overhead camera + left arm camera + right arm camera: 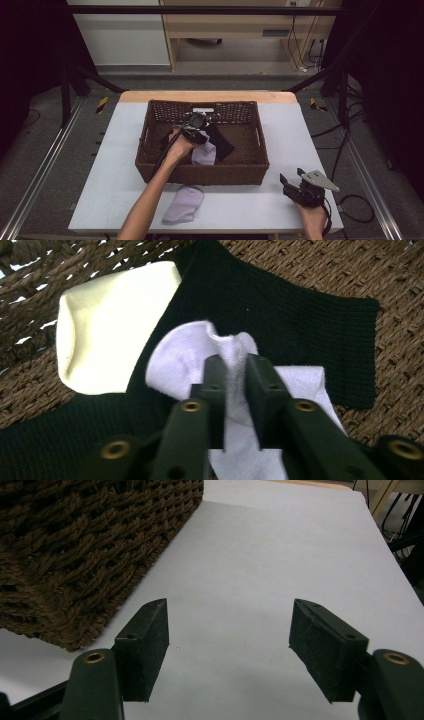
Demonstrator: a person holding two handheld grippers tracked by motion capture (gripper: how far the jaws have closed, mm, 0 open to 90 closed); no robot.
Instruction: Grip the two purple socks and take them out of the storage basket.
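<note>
Two grippers are on the go here, one in each of the person's hands. The left gripper (196,122) is down inside the wicker basket (145,150), and in the left gripper view its black jaws are pinched tight on a bunched fold of a pale lilac sock (235,352), the fabric squeezed up between the pads. That sock lies on top of a black sock (280,310), which is spread flat across the woven basket floor.

Beside them in that same view is one cream-white piece of cloth (107,330), partly tucked under the black sock's edge (another sock perhaps, I cannot tell).

From the high view, the count in the basket reads: one lilac sock, and black fabric showing on both sides of the gripper; whether that is one black sock or two, I cannot say from up there.

One more lilac sock (184,203) lies outside the basket, flat on the white table (115,150), just in front of the basket's near wall and right beside the person's left forearm.

The right gripper (292,181) is well apart from all this, at the near right corner of the table. Its jaws stand apart with nothing between them, just bare tabletop, and the basket's corner sits off to the left in the right gripper view.
</note>
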